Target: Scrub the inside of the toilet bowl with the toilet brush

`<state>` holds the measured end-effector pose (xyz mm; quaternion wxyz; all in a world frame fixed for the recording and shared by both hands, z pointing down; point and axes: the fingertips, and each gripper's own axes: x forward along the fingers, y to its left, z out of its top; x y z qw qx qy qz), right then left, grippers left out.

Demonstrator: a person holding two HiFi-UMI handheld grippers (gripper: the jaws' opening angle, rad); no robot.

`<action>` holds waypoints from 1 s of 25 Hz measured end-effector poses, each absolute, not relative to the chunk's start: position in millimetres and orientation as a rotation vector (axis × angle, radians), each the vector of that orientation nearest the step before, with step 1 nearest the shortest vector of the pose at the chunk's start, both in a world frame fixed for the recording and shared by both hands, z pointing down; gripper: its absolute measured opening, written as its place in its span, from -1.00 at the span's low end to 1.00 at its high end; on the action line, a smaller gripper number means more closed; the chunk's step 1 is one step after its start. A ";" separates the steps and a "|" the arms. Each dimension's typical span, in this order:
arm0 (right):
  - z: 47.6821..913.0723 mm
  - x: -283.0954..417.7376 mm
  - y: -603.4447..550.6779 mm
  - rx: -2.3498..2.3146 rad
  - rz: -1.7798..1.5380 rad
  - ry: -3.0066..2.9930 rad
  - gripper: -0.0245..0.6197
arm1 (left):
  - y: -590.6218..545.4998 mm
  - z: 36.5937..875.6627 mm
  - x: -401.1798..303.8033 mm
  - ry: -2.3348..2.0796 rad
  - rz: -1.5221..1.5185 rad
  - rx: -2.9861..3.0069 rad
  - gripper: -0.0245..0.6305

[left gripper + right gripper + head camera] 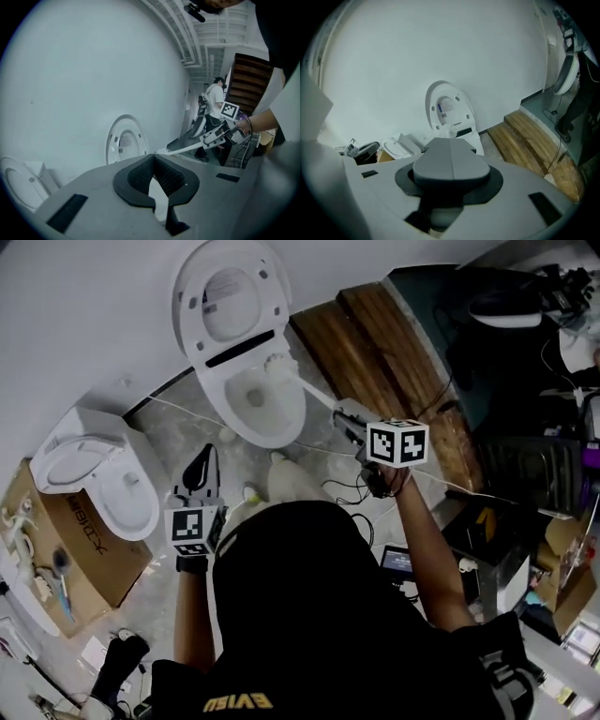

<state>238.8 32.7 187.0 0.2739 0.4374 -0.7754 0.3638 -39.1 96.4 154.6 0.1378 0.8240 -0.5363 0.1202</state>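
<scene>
Right tongs [350, 421] clenched on toilet brush [307, 387], bristles at toilet bowl [285, 427] rear rim; left tongs [151, 157] clenched, empty.

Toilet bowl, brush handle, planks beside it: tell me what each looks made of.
Toilet bowl: likely glazed ceramic, smooth glossy white. Brush handle: probably plastic, thin matte white. Planks: wood, brown with visible grain lines, seemingly unpolished.

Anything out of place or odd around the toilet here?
Nothing spilled or broken. Oddly, a second toilet stands by a cardboard box at left, and cables trail over the floor near the main toilet.
</scene>
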 end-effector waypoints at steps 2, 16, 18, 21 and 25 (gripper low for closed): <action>165.0 243.2 36.7 1.216 0.949 -2.124 -0.42 | 103.0 144.7 -39.0 -1.549 0.354 2.413 -0.87; 127.6 246.0 70.0 1.219 0.880 -2.154 -0.42 | 112.7 102.1 -32.7 -1.592 0.285 2.453 -0.87; 127.2 241.1 68.7 1.215 0.873 -2.156 -0.42 | 115.4 95.7 -35.2 -1.609 0.264 2.445 -0.87; 122.7 234.1 68.0 1.199 0.850 -2.168 -0.42 | 120.6 87.7 -39.4 -1.639 0.233 2.428 -0.87; 113.2 220.8 69.0 1.174 0.792 -2.178 -0.42 | 134.2 87.6 -53.1 -1.713 0.193 2.367 -0.87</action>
